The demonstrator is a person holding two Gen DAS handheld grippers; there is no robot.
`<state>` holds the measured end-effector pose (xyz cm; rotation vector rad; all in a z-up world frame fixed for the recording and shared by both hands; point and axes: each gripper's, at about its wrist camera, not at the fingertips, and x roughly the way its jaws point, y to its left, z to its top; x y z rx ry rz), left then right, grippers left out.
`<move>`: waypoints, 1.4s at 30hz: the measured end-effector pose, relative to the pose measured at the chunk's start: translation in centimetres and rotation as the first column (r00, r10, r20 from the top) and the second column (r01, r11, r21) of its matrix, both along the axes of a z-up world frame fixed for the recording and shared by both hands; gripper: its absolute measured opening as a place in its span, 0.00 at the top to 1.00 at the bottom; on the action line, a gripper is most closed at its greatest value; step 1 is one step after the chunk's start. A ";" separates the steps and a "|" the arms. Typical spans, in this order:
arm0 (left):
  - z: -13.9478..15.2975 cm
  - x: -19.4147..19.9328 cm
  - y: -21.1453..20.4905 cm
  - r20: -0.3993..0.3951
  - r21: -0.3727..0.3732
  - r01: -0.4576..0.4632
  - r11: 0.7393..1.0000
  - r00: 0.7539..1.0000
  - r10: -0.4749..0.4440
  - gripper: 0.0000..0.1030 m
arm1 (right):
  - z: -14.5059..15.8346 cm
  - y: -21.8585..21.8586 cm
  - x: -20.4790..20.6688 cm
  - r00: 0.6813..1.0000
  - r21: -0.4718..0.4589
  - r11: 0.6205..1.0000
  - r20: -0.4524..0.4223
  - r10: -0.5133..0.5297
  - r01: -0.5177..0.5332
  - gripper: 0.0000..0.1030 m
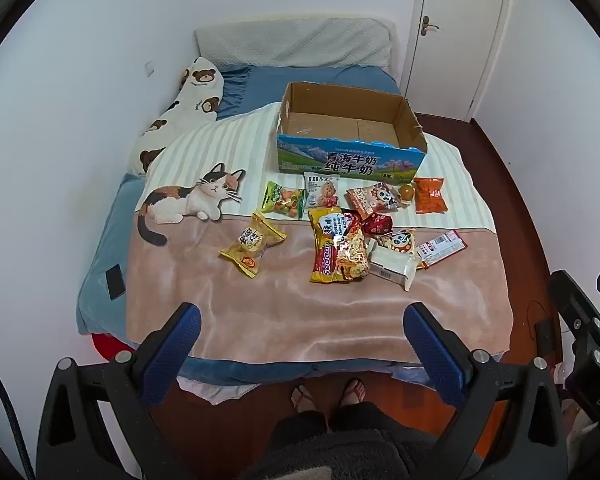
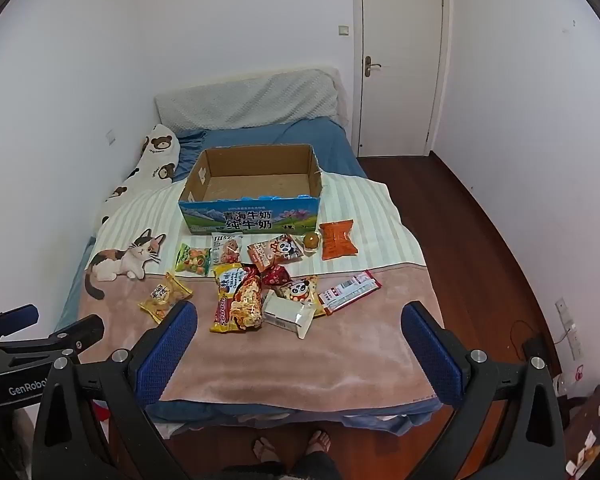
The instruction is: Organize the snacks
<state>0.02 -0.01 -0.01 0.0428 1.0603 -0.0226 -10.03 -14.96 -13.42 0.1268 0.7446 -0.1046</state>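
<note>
My left claw point(image 1: 302, 320) and right claw point(image 2: 299, 320) both gape wide, holding nothing, over the bed's foot edge. Snack packets point(image 1: 340, 236) scattered mid-blanket point(image 1: 260, 320); cardboard box point(image 1: 348, 156) just behind them.

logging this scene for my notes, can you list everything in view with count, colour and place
cardboard box: 1, brown inside, blue-green printed front, empty, far end of blanket
snack packets: about a dozen, yellow, red, orange, green, white, loose on blanket before the box
cat blanket: 1, pink and cream striped, covering the bed
bear pillow: 1, white with brown bears, bed's left edge
door: 1, white, shut, right of the bed
left tongs: 1, black with blue pads, open, over near blanket edge
right tongs: 1, same colours, open
feet: 2, in sandals, on wood floor
</note>
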 end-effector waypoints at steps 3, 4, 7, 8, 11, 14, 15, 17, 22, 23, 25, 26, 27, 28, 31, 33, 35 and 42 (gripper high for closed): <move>0.0 0.0 0.0 0.009 0.004 -0.002 1.000 1.000 0.002 0.00 | 0.0 0.0 0.0 1.000 0.000 1.000 -0.003 0.002 -0.002 0.00; 0.0 0.0 0.0 0.010 0.006 -0.002 1.000 1.000 0.002 0.00 | 0.0 0.0 0.1 1.000 0.002 1.000 -0.007 0.000 0.000 0.00; 0.0 0.0 0.0 0.008 0.003 -0.002 1.000 1.000 0.002 0.00 | 0.0 0.0 0.1 1.000 0.004 1.000 -0.008 0.001 -0.001 0.00; 0.0 0.0 0.0 0.010 0.004 -0.002 1.000 1.000 0.002 0.00 | 0.0 -0.1 0.1 1.000 0.004 1.000 -0.008 0.001 -0.001 0.00; 0.0 0.0 0.0 0.010 0.005 -0.001 1.000 1.000 0.001 0.00 | 0.0 -0.1 0.1 1.000 0.006 1.000 -0.008 0.002 -0.002 0.00; -0.3 0.5 -0.2 0.010 0.005 -0.001 1.000 1.000 0.001 0.00 | -0.1 -0.1 0.2 1.000 0.006 1.000 -0.009 0.002 -0.002 0.00; -0.3 0.5 -0.1 0.010 0.004 0.000 1.000 1.000 0.000 0.00 | -0.1 -0.1 0.2 1.000 0.005 1.000 -0.009 0.001 -0.001 0.00; -0.3 0.5 -0.1 0.010 0.005 0.000 1.000 1.000 0.000 0.00 | -0.1 -0.1 0.2 1.000 0.005 1.000 -0.010 0.002 -0.002 0.00; -0.1 0.8 -0.4 0.010 0.006 0.001 1.000 1.000 -0.001 0.00 | -0.3 -0.1 0.3 1.000 0.003 1.000 -0.010 0.000 0.000 0.00; -0.1 0.9 -0.4 0.010 0.006 0.001 1.000 1.000 -0.001 0.00 | -0.4 -0.1 0.3 1.000 0.005 1.000 -0.012 0.001 -0.001 0.00; -0.1 0.8 -0.4 0.010 0.006 0.002 1.000 1.000 -0.002 0.00 | -0.4 -0.1 0.4 1.000 0.003 1.000 -0.012 0.000 0.000 0.00; -0.1 0.8 -0.4 0.010 0.007 0.002 1.000 1.000 -0.002 0.00 | -0.5 -0.1 0.4 1.000 0.002 1.000 -0.014 0.000 0.000 0.00; -0.2 0.9 -0.4 0.010 0.007 0.002 1.000 1.000 -0.002 0.00 | -0.5 -0.1 0.4 1.000 0.003 1.000 -0.017 0.001 -0.001 0.00; -0.2 0.9 -0.4 0.010 0.007 0.002 1.000 1.000 -0.002 0.00 | -0.6 0.0 0.4 1.000 0.004 1.000 -0.019 0.002 -0.001 0.00; -0.2 0.8 -0.4 0.011 0.008 0.001 1.000 1.000 -0.002 0.00 | -0.7 0.0 0.6 1.000 0.003 1.000 -0.020 0.002 -0.002 0.00; -0.2 0.8 -0.4 0.011 0.008 0.001 1.000 1.000 -0.001 0.00 | -0.7 -0.1 0.7 1.000 0.006 1.000 -0.019 0.002 -0.002 0.00; -0.2 0.8 -0.4 0.010 0.009 0.001 1.000 1.000 -0.001 0.00 | -0.7 0.0 0.7 1.000 0.005 1.000 -0.021 0.002 -0.002 0.00; -0.1 0.7 -0.4 0.010 0.009 -0.001 1.000 1.000 0.001 0.00 | -0.8 0.1 0.9 1.000 0.005 1.000 -0.027 0.000 0.000 0.00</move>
